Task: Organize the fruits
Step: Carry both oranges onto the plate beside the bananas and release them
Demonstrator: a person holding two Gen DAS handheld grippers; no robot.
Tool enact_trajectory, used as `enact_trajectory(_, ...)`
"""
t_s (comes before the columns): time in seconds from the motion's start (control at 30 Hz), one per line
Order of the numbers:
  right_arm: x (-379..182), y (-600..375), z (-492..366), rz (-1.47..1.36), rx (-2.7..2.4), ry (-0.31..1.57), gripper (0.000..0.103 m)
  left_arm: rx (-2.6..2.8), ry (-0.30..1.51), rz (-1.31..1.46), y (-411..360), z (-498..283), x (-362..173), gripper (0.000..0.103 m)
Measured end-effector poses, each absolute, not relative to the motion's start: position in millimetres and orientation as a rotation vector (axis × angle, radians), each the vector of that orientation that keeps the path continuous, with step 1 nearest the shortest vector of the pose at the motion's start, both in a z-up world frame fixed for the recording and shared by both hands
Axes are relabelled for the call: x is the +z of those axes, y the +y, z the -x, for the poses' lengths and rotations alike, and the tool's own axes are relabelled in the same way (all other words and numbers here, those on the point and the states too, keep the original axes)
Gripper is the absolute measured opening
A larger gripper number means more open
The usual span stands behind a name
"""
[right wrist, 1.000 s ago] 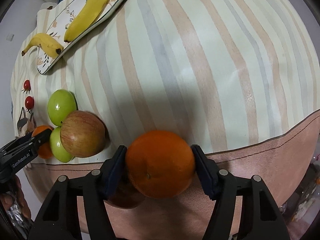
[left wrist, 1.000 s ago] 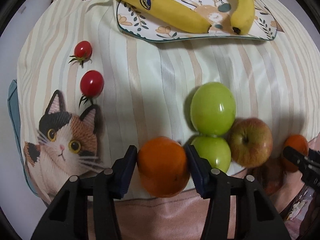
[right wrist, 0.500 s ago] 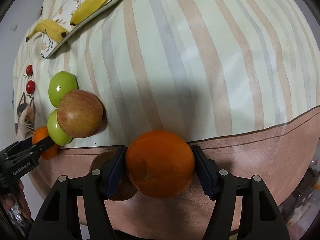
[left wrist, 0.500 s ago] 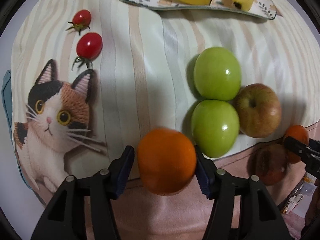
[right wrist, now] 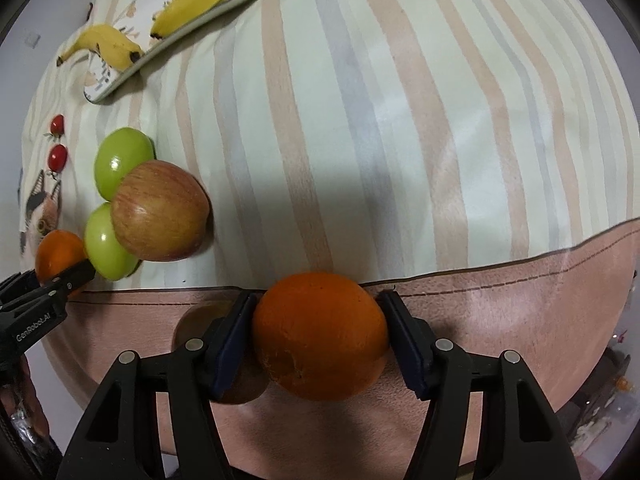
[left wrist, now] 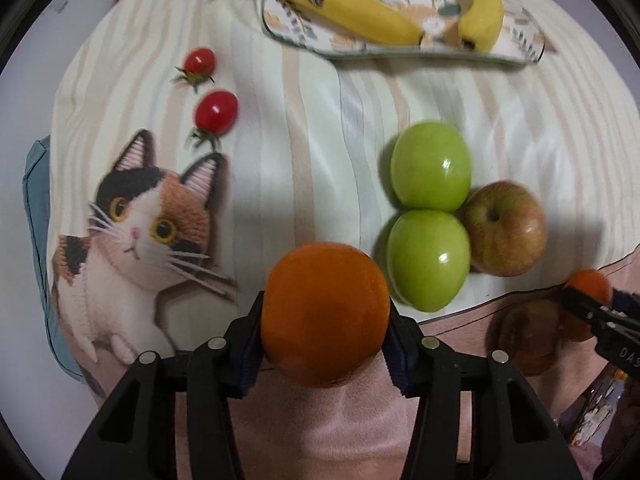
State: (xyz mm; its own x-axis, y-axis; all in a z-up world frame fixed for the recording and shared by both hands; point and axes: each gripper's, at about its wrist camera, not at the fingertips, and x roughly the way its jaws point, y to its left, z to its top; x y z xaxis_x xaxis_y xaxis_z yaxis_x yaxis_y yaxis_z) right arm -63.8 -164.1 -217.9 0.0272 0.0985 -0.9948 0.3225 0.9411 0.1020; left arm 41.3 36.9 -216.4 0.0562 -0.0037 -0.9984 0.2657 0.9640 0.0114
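Observation:
My left gripper (left wrist: 325,314) is shut on an orange (left wrist: 324,312), held above the cloth's front edge, left of the apples. My right gripper (right wrist: 320,332) is shut on a second orange (right wrist: 320,334), over the pink border of the cloth. Two green apples (left wrist: 431,165) (left wrist: 427,258) and a red apple (left wrist: 505,229) sit clustered together; they also show in the right wrist view (right wrist: 160,216). The right gripper with its orange shows at the right edge of the left wrist view (left wrist: 588,286).
Two bananas (left wrist: 340,2) (left wrist: 482,12) lie on a patterned plate (left wrist: 516,46) at the back. Two cherry tomatoes (left wrist: 200,60) (left wrist: 216,112) lie at the left above a printed cat (left wrist: 136,240). The striped cloth (right wrist: 400,120) stretches to the right.
Both grippers have pulled back toward the front edge with their oranges. The left view has tilted so the plate of bananas shows more fully again.

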Motion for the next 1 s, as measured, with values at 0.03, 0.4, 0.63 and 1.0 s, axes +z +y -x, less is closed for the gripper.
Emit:
enact_trajectory(0.03, -214.5, -164.2, 64.6, -0.350, -0.174, 1.538, 0.067, -0.206, 1.493, -0.203, 37.0, -42.4, -209.1, 0.048)
enact_trajectory(0.4, -153.2, -177.6, 17.7, -0.412, -0.094, 1.421, 0.066, -0.303, 1.392, -0.054, 20.8, -115.9, -124.3, 0.048)
enact_trajectory(0.63, -116.6, -194.3, -82.2, -0.359, -0.072, 1.303, 0.066, -0.360, 1.338, -0.064, -21.9, -204.4, -111.0, 0.048)
enact_trajectory(1.0, -148.8, -210.9, -197.8, -0.210, -0.111, 1.353, 0.066, -0.383, 1.449, -0.110, -57.6, -296.5, -173.5, 0.048)
